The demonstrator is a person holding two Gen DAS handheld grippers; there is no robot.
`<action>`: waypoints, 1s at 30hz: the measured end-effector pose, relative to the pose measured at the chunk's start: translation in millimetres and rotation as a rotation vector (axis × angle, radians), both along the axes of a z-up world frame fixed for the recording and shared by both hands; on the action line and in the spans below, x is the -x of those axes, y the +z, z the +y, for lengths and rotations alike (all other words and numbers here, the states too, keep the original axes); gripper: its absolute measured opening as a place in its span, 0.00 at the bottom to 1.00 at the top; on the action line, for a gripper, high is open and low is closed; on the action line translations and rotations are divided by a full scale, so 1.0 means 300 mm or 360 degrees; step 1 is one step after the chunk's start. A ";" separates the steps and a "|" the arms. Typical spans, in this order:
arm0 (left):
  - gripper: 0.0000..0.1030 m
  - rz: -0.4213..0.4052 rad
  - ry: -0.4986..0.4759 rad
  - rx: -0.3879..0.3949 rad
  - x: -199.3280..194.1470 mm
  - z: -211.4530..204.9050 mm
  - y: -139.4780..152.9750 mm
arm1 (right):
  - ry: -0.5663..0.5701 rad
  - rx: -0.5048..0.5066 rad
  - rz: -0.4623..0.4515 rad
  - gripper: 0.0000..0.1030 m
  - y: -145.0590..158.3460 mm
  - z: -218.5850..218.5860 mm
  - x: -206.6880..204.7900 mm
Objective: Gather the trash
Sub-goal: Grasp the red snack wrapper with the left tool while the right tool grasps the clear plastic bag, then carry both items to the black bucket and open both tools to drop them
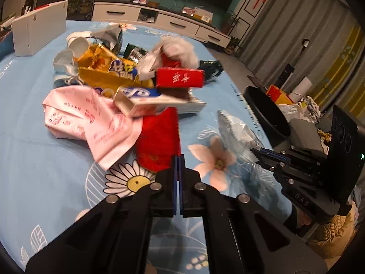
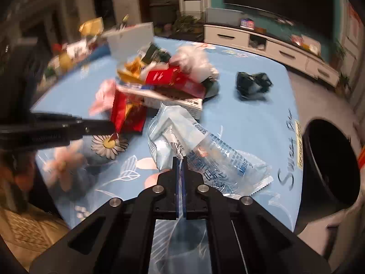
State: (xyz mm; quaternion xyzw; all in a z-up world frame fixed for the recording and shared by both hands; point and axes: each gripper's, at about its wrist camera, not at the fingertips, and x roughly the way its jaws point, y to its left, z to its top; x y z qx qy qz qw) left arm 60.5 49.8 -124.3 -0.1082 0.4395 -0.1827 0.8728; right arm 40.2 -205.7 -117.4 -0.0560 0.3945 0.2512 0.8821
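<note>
My left gripper is shut on the near end of a red wrapper, which lies at the front of the trash pile. From the right wrist view it reaches in from the left, with the red wrapper at its tip. My right gripper is shut on a clear plastic wrapper with blue print. Seen from the left wrist, the right gripper holds that wrapper near the table's right edge. A black bin stands just off that edge.
The pile on the blue floral tablecloth holds a red box, a toothpaste box, pink paper, a yellow snack bag and white tissue. A crumpled black bag lies apart. A white box stands at the far left.
</note>
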 end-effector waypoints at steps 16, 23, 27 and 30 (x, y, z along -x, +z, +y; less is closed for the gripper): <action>0.09 -0.0062 -0.0166 0.0000 0.060 -0.086 0.098 | -0.0128 -0.0279 -0.0039 0.03 0.085 -0.094 0.083; 0.65 0.0032 -0.0118 -0.0119 0.102 -0.035 0.016 | -0.0108 -0.0301 -0.0047 0.03 0.080 -0.100 0.094; 0.64 0.0121 -0.0117 -0.0157 0.082 -0.058 -0.069 | -0.0109 -0.0302 -0.0052 0.03 0.082 -0.095 0.102; 0.58 0.0152 -0.0108 -0.0167 0.071 -0.071 -0.108 | -0.0121 -0.0294 -0.0059 0.03 0.085 -0.108 0.108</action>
